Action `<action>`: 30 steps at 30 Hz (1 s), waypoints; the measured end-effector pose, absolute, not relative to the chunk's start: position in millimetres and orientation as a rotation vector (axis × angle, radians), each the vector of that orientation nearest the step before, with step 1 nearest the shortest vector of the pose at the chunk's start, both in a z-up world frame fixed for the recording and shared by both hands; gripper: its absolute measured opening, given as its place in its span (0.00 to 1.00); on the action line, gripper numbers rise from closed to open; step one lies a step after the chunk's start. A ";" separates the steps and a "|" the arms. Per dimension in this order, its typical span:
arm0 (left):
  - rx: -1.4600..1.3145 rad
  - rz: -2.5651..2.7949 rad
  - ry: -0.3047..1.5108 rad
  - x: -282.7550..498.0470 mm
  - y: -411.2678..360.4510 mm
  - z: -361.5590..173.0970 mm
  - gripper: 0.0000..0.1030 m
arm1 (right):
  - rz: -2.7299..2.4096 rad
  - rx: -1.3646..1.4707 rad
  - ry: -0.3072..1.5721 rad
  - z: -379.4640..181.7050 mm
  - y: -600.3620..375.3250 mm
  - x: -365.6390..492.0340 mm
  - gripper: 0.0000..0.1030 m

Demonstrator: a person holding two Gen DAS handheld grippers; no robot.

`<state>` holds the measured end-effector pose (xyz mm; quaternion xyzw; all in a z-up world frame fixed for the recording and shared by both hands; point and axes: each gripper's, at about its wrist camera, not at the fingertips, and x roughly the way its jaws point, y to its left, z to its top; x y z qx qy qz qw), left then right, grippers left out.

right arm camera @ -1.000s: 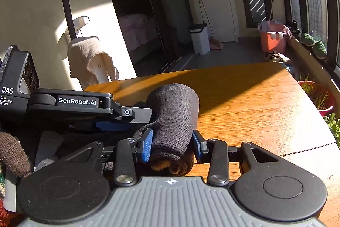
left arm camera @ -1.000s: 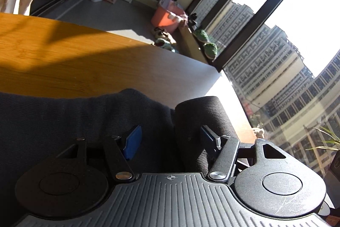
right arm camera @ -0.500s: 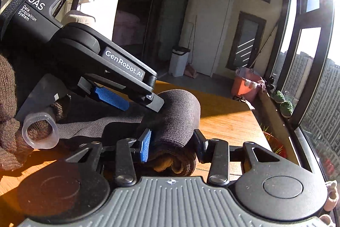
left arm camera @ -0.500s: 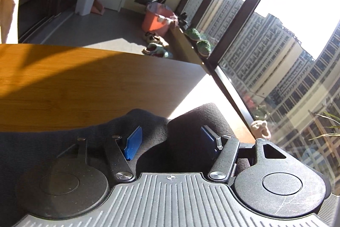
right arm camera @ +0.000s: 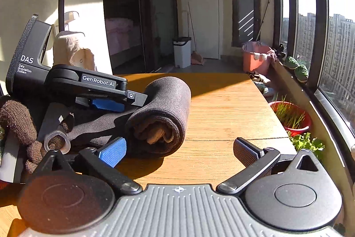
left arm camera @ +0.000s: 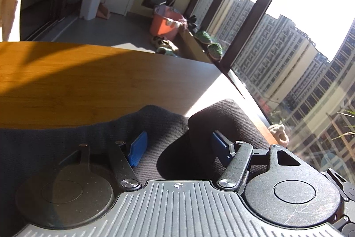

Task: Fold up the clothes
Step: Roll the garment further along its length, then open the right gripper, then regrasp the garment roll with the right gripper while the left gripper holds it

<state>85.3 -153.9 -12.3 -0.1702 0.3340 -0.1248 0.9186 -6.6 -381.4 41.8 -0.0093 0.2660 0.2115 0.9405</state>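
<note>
Left wrist view: the left gripper (left arm camera: 178, 144) has its fingers spread around the dark ribbed knit garment (left arm camera: 224, 117), low centre, on the wooden table (left arm camera: 88, 86). Right wrist view: the right gripper (right arm camera: 179, 151) is wide apart, empty; the garment's roll (right arm camera: 164, 103) lies mid-frame and, unheld, could uncurl.

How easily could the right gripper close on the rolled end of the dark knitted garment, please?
Probably easily: the right gripper is open, and the rolled end of the dark knitted garment lies just ahead-left on the wooden table, unobstructed.
</note>
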 end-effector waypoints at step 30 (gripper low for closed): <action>-0.367 -0.288 0.656 82.6 -149.1 -16.3 0.73 | 0.250 0.129 0.635 38.6 -443.2 40.3 1.00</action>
